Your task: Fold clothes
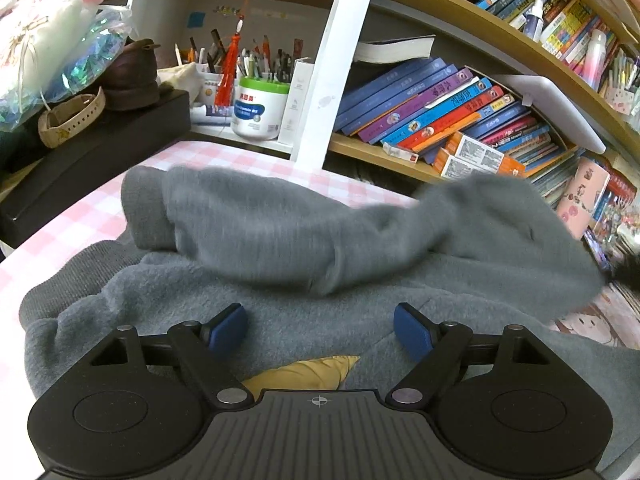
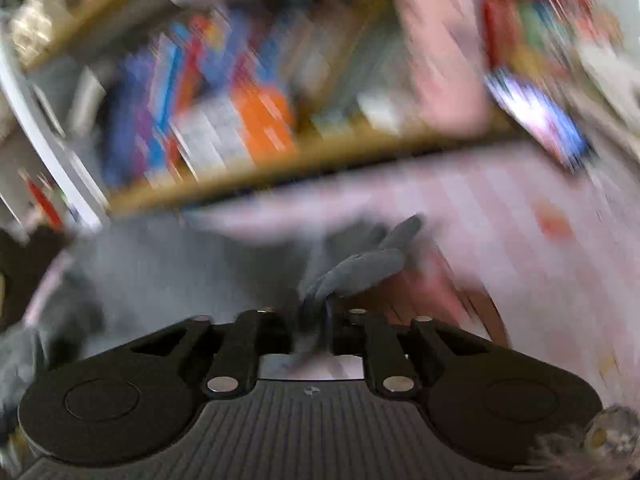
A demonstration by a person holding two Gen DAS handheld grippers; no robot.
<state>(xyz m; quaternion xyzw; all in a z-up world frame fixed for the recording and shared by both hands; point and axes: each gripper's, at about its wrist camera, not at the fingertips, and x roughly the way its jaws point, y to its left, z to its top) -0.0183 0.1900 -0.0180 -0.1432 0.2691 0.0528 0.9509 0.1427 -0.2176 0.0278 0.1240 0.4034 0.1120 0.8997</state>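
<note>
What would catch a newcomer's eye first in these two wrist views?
The grey fleece garment fills the middle of the left wrist view, spread over a pink checked cloth, with the left gripper above it, jaws wide and empty. Behind it, a crowded bookshelf of bright books. The right wrist view is heavily blurred, but the right gripper shows clearly, jaws pinched on a fold of the grey fabric.

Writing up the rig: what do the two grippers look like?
Both alike: left gripper and right gripper have a black ribbed body, two round side discs, black linkage arms with silver pivot pins and a small crosshair mark. The left's pads are blue. No cables visible.
</note>
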